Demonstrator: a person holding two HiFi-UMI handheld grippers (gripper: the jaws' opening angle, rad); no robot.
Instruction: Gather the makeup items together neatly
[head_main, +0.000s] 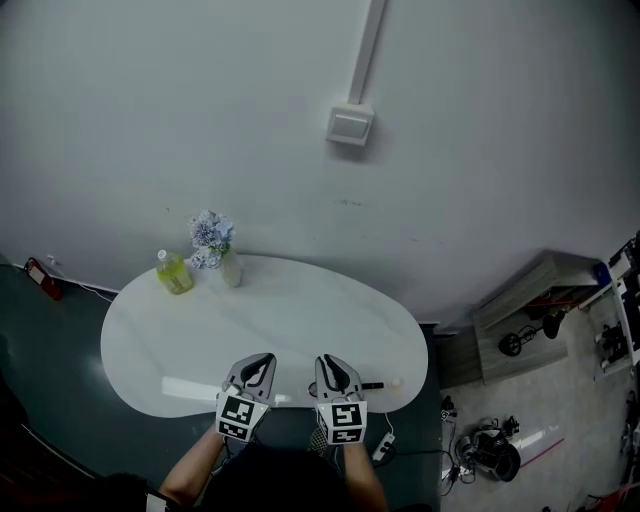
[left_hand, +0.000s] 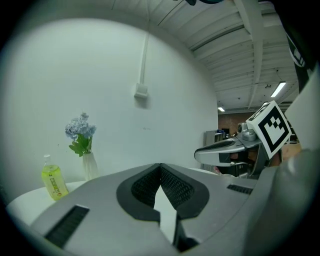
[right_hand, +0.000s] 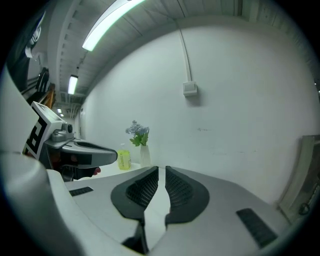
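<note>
Head view looks down on a white, kidney-shaped tabletop (head_main: 300, 320). At its far left edge stands a yellow-green plastic bottle (head_main: 174, 272); its label carries print too small to read, even in the left gripper view. Just beside it is a white vase of pale blue flowers (head_main: 222, 250). Both claws hover side by side over the near edge. The left claw (head_main: 260, 362) is closed, pad tips touching, with nothing between them. The right claw (head_main: 331, 362) is almost closed, a thin slit showing between its pads, and holds nothing. Just right of it, a slim dark makeup stick with a pale tip (head_main: 378, 384) lies on the tabletop near the rim.
</note>
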